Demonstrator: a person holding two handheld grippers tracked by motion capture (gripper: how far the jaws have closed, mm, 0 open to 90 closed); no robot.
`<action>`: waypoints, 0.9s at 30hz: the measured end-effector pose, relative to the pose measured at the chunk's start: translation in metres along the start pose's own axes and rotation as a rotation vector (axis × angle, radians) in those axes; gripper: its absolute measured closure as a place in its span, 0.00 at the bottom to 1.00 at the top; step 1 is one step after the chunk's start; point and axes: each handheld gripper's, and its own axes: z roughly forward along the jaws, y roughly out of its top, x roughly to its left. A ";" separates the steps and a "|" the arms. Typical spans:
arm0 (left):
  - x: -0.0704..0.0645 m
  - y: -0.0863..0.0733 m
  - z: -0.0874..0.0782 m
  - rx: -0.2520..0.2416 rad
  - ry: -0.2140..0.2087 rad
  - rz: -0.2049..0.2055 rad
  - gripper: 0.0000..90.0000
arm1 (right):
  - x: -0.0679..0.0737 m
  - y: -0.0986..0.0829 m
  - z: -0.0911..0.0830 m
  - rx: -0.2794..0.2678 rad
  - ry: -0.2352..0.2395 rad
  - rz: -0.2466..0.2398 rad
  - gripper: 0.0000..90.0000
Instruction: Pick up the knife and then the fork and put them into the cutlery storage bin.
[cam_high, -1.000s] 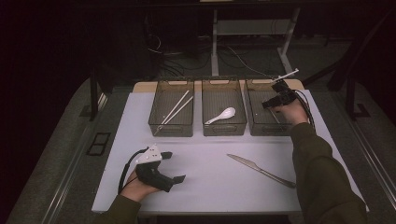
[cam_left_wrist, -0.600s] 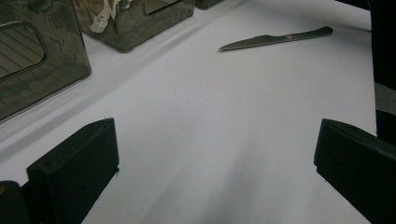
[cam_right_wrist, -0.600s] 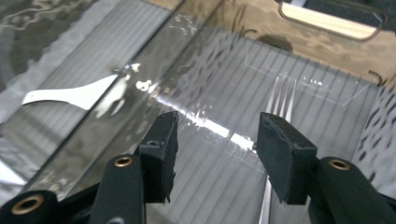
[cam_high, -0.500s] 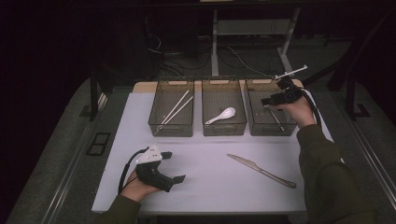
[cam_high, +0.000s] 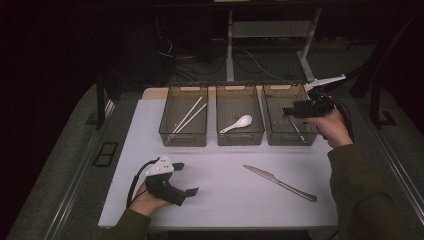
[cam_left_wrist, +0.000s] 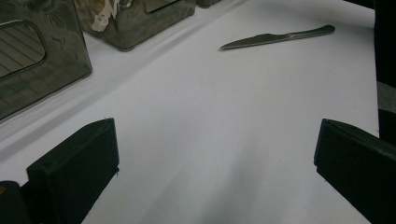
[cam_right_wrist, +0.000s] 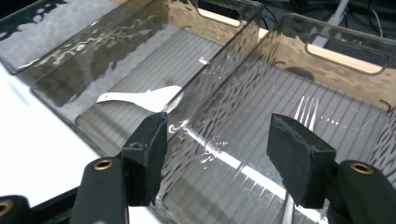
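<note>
White sheeting covers the table (cam_high: 220, 200), and dark floor and cables lie beyond it. Nearest the person, the left tongs (cam_high: 186, 179) rest low on the table with the jaws spread wide and nothing between them. To their right a silver metal table knife (cam_high: 280, 183) lies flat and slantwise on the white surface, well apart from both tongs. Farther off stand three smoky clear plastic bins in a row. The left bin (cam_high: 183, 135) holds pale chopsticks (cam_high: 187, 117), and the middle bin (cam_high: 240, 135) holds a white ceramic soup spoon (cam_high: 238, 124). The right tongs (cam_high: 295, 113) hover over the right bin (cam_high: 280, 137), jaws parted and empty. Under them a silver metal fork (cam_right_wrist: 306, 109) lies on the bin's ribbed floor.
</note>
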 end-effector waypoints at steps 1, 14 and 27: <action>0.000 0.000 0.000 0.001 0.000 0.001 0.00 | 0.002 -0.001 -0.002 -0.007 0.001 -0.009 0.42; 0.000 0.000 0.000 0.003 0.002 0.002 0.00 | 0.025 -0.028 -0.019 -0.015 0.046 -0.077 0.41; -0.001 0.000 -0.002 0.004 0.005 0.005 0.00 | 0.055 -0.065 -0.020 0.135 0.080 -0.181 0.49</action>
